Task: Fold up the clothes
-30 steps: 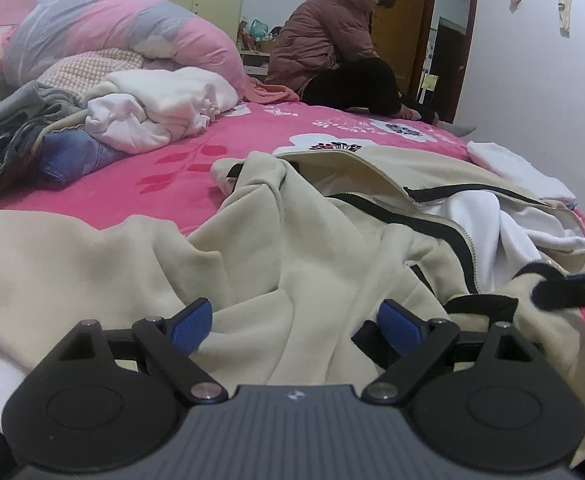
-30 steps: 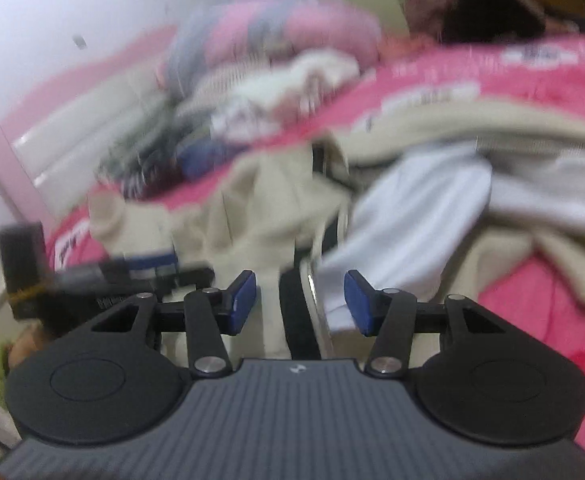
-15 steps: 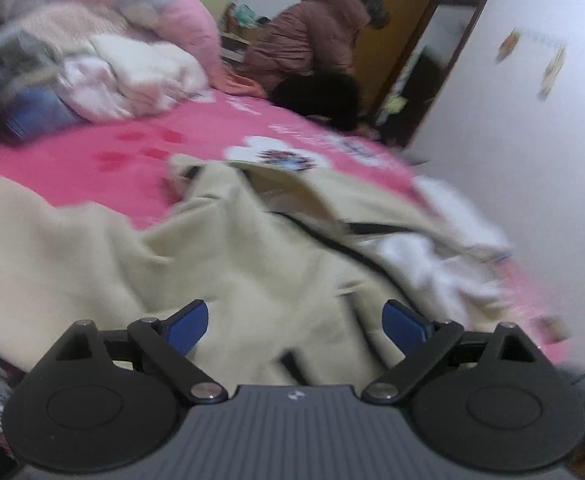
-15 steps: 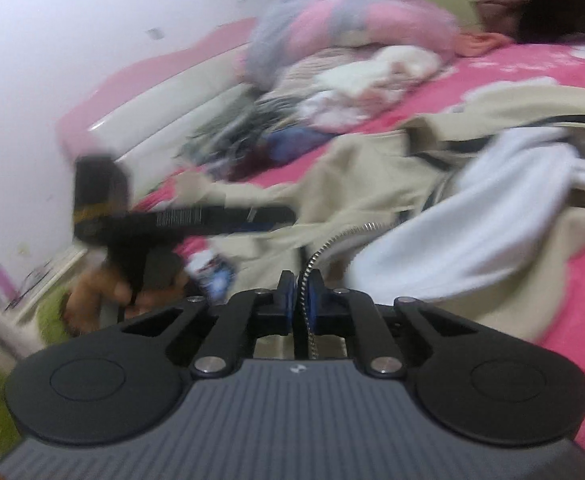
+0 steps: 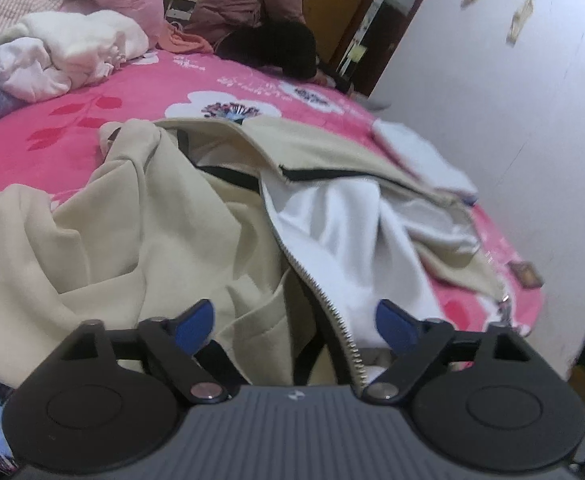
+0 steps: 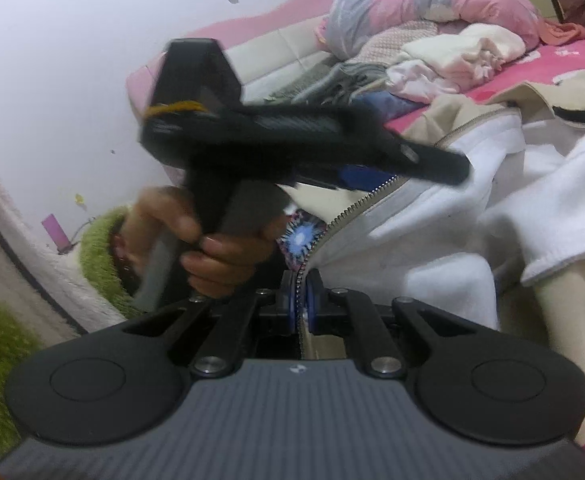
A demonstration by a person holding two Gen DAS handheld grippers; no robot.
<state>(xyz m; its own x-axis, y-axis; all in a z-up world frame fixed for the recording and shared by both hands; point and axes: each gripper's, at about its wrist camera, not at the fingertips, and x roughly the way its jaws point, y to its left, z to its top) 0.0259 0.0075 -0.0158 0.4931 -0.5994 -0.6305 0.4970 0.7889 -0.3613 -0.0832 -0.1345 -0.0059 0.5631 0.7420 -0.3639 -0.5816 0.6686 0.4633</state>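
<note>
Here, right tongs [image 6: 301, 307] pinching beige jacket [image 5: 140, 240] zipper edge, pink bed [image 5: 140, 92].

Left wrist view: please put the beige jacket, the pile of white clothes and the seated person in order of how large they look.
1. Beige jacket, by far the largest, though also the nearest to the camera.
2. Seated person and pile of white clothes: these look about alike, both far away, so I do not rank them.
</note>
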